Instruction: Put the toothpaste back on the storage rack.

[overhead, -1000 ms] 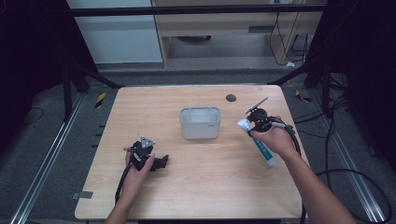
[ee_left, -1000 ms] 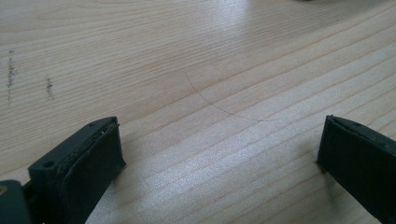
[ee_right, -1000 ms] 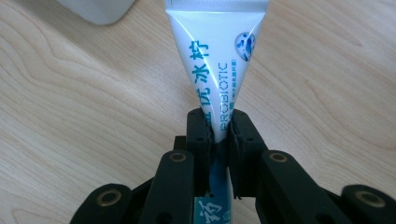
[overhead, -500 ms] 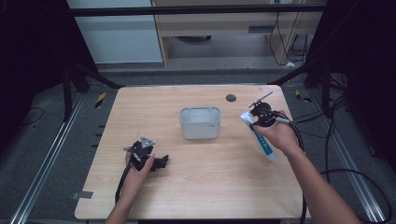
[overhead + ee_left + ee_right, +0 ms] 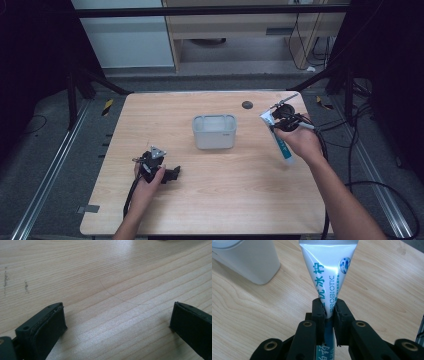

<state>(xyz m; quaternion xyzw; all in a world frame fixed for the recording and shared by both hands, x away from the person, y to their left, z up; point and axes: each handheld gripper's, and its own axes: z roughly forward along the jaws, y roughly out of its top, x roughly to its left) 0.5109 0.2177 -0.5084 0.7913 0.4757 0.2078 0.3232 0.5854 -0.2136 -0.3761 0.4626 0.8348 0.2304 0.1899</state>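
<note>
Toothpaste tube (image 5: 329,272) sits clamped between the two black jaws of your right gripper (image 5: 329,308), which rise from the bottom centre of the right gripper view and pinch the tube across its middle, just below the printed lettering. Your pads press both sides of it, so the white and teal body fans out above the jaws toward the flat crimped end at the top edge of the frame, while the darker lower part runs down behind the jaws and out of sight. In the high view you can see the same toothpaste tube (image 5: 280,140) at the right of centre, slanting from upper left to lower right under your right hand (image 5: 300,142), with the right gripper (image 5: 281,121) closed on it near its upper end; whether it clears the wooden table (image 5: 225,200) you cannot tell from that angle. A pale grey container (image 5: 214,131) stands on the table just left of the tube, apart from it, and its rounded wall (image 5: 249,262) fills the upper left corner of the right gripper view. Your left gripper (image 5: 172,174) lies low at the lower left of the high view, held in your left hand (image 5: 147,180). Its jaws stand wide apart in the left gripper view, with bare wood grain between them.
</note>
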